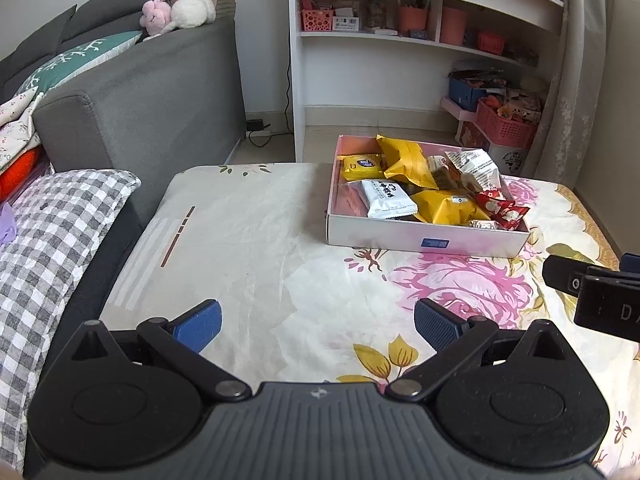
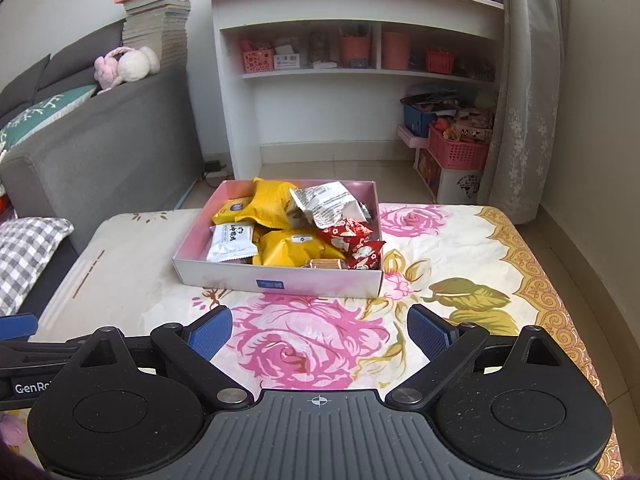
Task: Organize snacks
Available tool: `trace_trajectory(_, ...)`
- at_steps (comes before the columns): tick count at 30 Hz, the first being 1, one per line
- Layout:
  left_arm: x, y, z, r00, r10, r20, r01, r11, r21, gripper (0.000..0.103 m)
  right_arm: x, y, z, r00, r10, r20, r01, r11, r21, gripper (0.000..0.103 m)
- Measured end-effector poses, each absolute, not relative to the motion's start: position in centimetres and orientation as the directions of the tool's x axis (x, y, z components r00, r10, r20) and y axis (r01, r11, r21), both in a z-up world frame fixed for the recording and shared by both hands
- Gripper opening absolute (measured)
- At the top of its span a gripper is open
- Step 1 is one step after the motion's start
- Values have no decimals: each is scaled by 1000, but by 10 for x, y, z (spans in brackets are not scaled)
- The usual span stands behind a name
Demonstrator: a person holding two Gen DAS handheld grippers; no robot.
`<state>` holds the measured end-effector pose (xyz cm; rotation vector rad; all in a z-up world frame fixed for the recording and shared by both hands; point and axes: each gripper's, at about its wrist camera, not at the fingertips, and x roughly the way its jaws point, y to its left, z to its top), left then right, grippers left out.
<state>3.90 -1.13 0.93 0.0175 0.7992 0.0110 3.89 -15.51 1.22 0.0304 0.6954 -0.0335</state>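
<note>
Right gripper [image 2: 319, 334] and left gripper [image 1: 318, 326]: jaws spread wide, nothing held, poised above the floral cloth [image 2: 440, 240]. Snack packets [image 2: 296, 236] are heaped inside the pink box [image 2: 280, 280] beyond, well apart.

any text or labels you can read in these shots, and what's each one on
"GenRo", cut off by the frame edge: on the black body of the left gripper, in the right wrist view.
"DA", also cut off: on the right gripper, in the left wrist view.
Print on the white packet, the crumpled white wrapper, the yellow packets and the box's blue sticker: too small to read.
</note>
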Motion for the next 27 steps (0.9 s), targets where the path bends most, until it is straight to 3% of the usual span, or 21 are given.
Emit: trace_trajectory(27,37,-10,16,710,16,-704,-13,1000,9,103,39,-155,11,755,-16,-655,50,998,33,96)
